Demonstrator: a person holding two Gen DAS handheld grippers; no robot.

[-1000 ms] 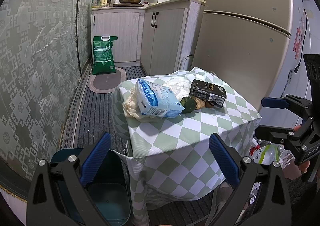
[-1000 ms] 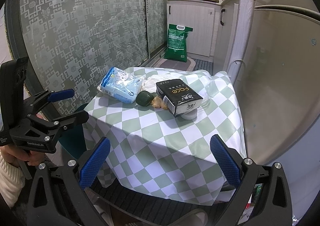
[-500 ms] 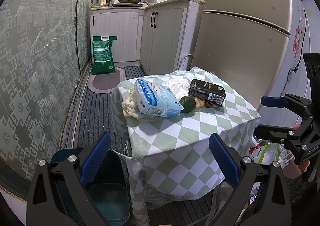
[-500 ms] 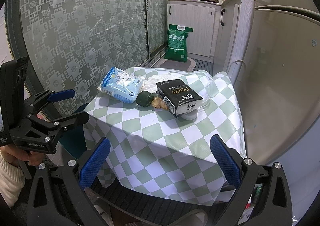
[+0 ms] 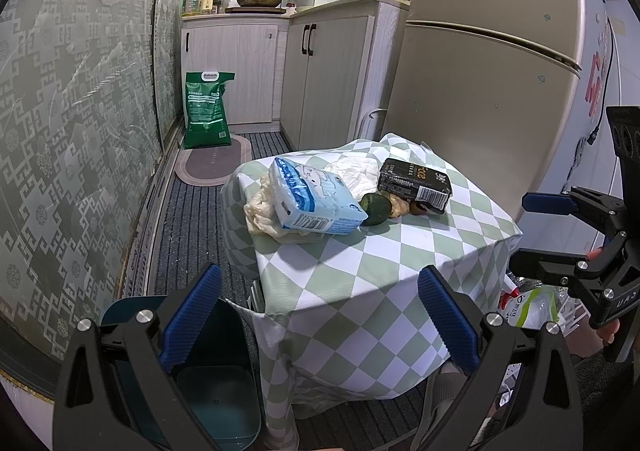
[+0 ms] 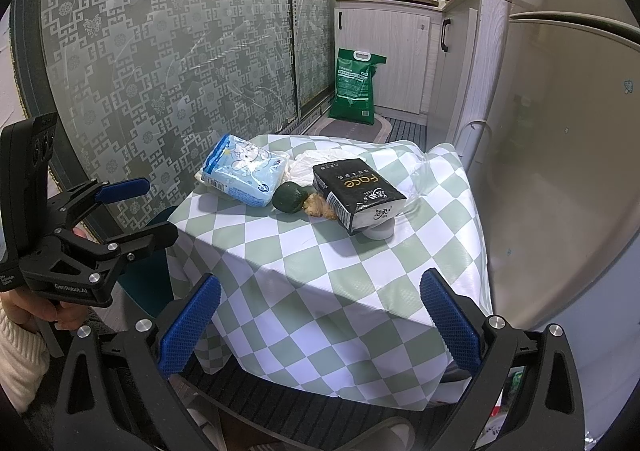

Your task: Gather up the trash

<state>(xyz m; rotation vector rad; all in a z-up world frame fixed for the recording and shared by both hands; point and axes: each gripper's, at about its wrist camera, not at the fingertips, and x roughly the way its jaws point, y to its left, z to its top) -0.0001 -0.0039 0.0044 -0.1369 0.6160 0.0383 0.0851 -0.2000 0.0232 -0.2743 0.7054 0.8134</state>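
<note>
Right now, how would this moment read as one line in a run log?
stage: approach | left gripper: open, empty | right gripper: open, empty | black tissue pack, dark green round fruit: on checkered tablecloth | teal bin: open

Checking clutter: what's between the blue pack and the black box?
A dark green fruit and a tan lump lie between the blue pack and black box, clearest in the right wrist view.

Black hand-held gripper (image 6: 316,321), blue ribbed pads (image 6: 190,325), silver screws, white sleeve (image 6: 16,363).
</note>
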